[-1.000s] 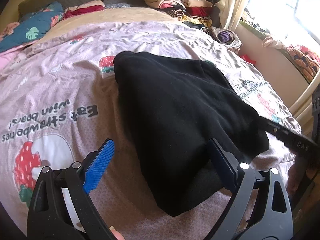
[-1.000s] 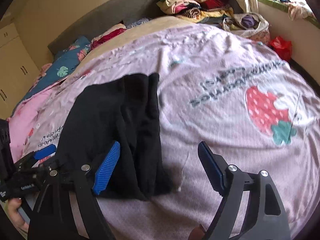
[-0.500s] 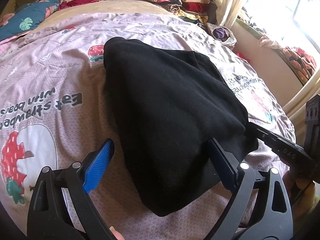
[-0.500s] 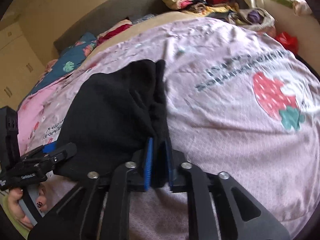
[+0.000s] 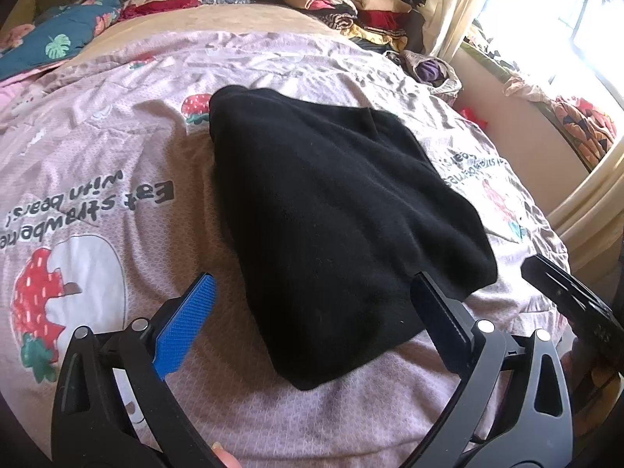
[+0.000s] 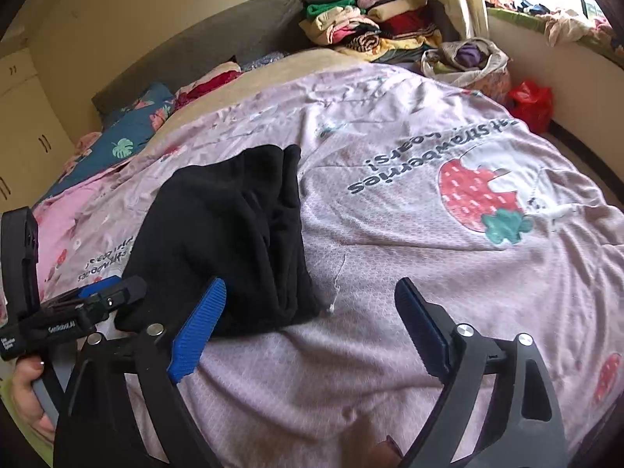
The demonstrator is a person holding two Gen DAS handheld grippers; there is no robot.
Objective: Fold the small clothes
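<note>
Left hand-held gripper (image 5: pixel 312 323) jaws opening, wide over near end of folded black knit garment (image 5: pixel 331 218); pads not pressing. Right hand-held gripper (image 6: pixel 312 319) jaws opening, empty, garment just left. Garment lies on pink strawberry-print bedspread (image 6: pixel 429 241). Far: beige fabric bag (image 6: pixel 464 60) holding purple cloth.

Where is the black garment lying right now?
The black garment lies folded on the pink strawberry-print bedspread, in both views. It sits ahead of the left claw and left of the right claw, held by neither.

A home bedroom: a bed (image 6: pixel 390 273) with strawberry-print cover, pillows (image 6: pixel 117 148) upper left, stacked clothes (image 6: pixel 351 27) at top, wardrobe doors (image 6: pixel 23 124) far left.
</note>
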